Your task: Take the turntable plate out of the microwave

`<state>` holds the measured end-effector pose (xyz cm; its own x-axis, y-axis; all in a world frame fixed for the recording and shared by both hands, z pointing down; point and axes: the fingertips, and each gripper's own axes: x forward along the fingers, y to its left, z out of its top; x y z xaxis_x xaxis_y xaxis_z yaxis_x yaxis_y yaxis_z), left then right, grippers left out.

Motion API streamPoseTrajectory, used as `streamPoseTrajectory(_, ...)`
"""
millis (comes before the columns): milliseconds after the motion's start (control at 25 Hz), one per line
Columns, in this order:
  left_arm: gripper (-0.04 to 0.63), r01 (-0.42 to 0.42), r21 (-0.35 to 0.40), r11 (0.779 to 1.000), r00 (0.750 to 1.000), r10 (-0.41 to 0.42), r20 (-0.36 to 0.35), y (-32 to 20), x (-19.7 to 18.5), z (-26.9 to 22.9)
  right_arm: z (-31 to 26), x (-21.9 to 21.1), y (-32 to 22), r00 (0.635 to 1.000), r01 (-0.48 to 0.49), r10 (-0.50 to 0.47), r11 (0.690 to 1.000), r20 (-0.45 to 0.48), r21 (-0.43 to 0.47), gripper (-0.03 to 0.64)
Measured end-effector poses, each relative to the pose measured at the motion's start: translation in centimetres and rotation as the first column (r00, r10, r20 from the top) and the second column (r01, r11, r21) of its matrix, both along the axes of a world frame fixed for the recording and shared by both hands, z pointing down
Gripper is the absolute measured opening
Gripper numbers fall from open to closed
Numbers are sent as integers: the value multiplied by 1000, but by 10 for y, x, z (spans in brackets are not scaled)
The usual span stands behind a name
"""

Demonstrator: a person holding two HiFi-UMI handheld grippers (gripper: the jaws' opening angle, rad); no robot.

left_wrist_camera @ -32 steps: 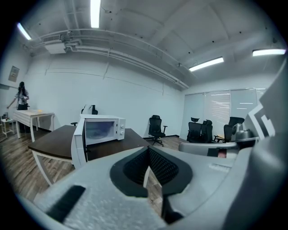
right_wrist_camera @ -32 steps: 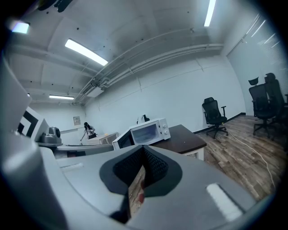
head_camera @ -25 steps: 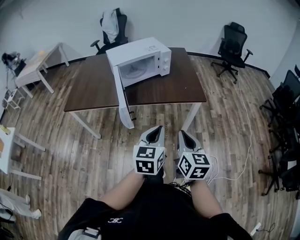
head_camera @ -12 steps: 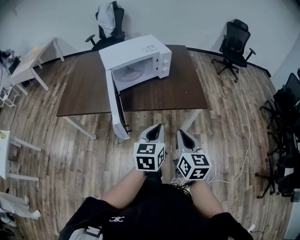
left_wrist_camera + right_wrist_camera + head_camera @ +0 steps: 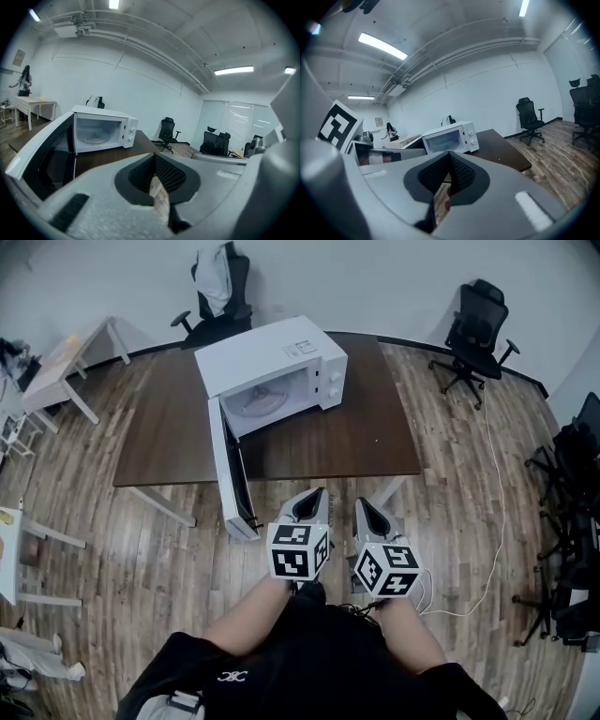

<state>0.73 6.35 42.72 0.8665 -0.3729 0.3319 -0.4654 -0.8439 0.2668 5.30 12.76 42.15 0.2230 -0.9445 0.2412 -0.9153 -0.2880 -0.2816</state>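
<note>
The microwave door stands open, but the plate lies inside, not yet taken, and the left gripper and right gripper, both clenched on nothing, hang well apart from it, before the table.

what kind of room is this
Most likely an office or workroom: black swivel office chairs stand on a wood-look floor, a white microwave sits on a dark table, and strip lights hang overhead.
</note>
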Motion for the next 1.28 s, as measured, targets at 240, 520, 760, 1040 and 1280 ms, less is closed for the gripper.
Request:
streamPoseTrajectory(240,11,13,4,1000,1000,-13,5,-43,19,-6,-7,19,-49,1000,23,-23,1000,-3,3,9)
streamPoseTrajectory(520,11,28,-3,1000,999,-28,-15,-98,46,-13,-13,43,-110,999,49,-49,999,-14,-1,9)
streamPoseTrajectory(760,11,46,-15,999,999,-46,-20,-137,57,-8,-11,54,-161,997,73,-73,997,1,-7,9)
streamPoseTrajectory(1040,11,100,-31,994,995,-101,-13,-171,47,-2,2,46,-193,993,114,-113,993,26,-28,9)
streamPoseTrajectory(1280,11,149,-60,987,989,-150,-7,-191,41,11,10,43,-215,986,164,-162,986,36,-44,9)
